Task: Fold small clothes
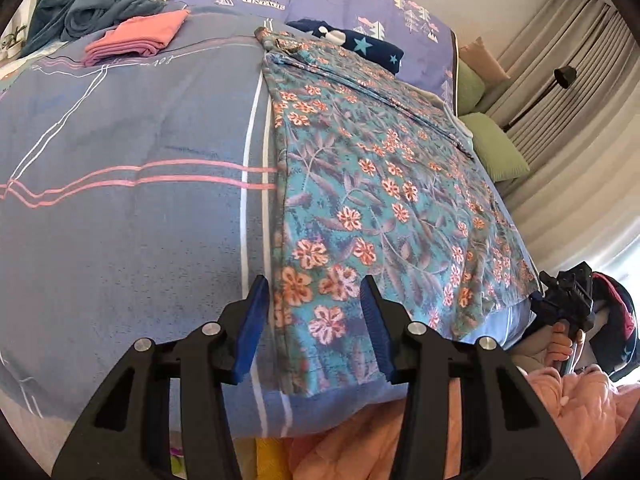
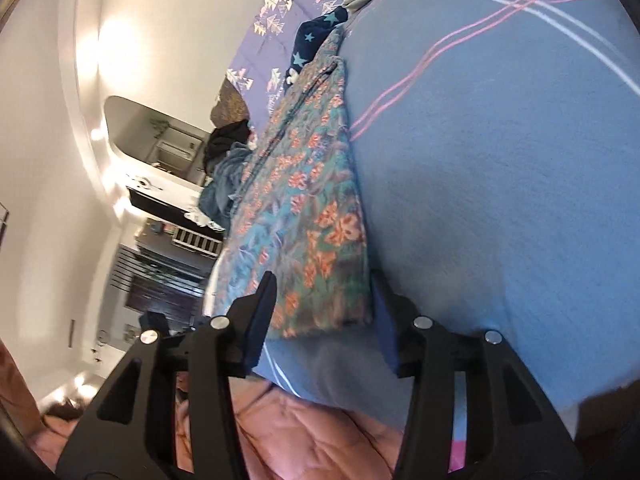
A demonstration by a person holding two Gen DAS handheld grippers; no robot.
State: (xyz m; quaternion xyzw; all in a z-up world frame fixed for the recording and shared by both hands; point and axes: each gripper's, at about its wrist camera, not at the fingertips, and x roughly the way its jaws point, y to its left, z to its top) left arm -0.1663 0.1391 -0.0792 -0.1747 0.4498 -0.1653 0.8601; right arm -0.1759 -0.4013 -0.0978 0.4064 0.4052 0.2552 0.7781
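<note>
A floral garment (image 1: 384,200) is laid flat along the bed (image 1: 132,184), its near hem at the mattress edge. The left gripper (image 1: 316,320) is held spread wide above the hem's left corner, nothing grasped; the right gripper (image 2: 324,320) is likewise spread, nothing between its fingers, at the opposite corner. A folded pink piece (image 1: 136,38) is seen farther up the bed. The step in hand is judged to be the approach to the hem; next, both corners must be pinched and the hem carried toward the far end.
</note>
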